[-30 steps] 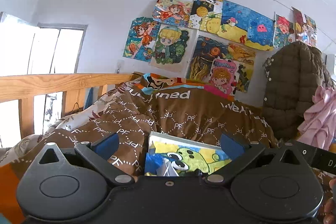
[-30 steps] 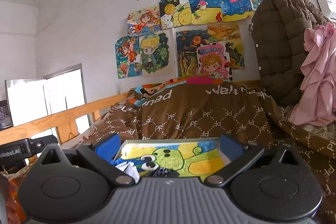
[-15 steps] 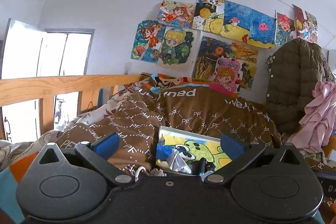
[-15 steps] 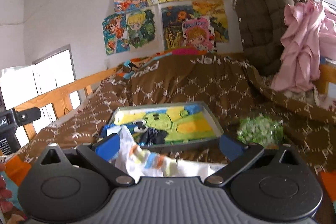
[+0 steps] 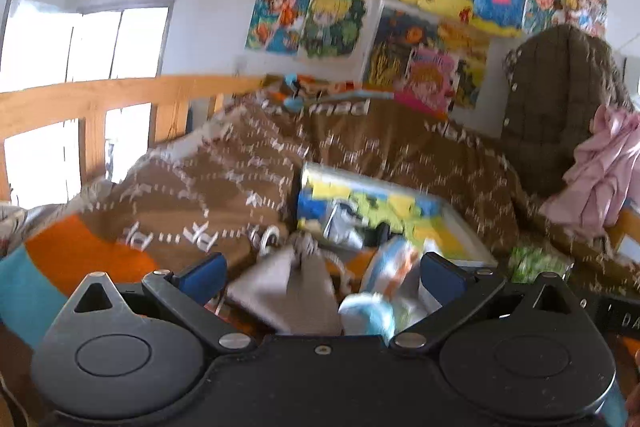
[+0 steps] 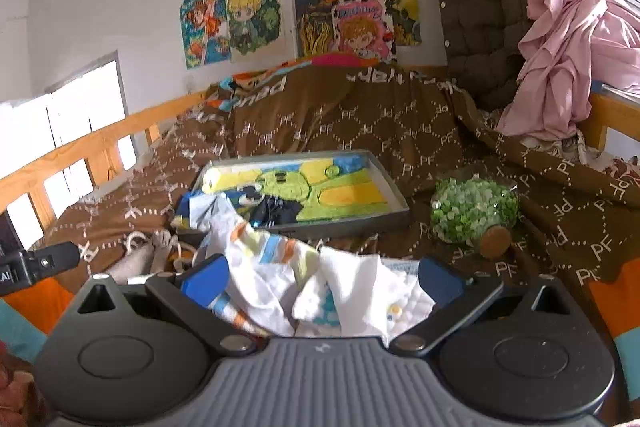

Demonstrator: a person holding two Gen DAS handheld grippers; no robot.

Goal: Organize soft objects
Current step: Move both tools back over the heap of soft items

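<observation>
Near the bed's front edge, both released claws, left claw (image 5: 320, 273) and right claw (image 6: 322, 273), are now dipping toward the crumpled white striped cloth (image 6: 280, 267), likely starting a pickup.

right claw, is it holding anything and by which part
Nothing is held. The right claw is open, its fingers either side of the crumpled white cloth without clamping it. The left claw is open too.
</observation>
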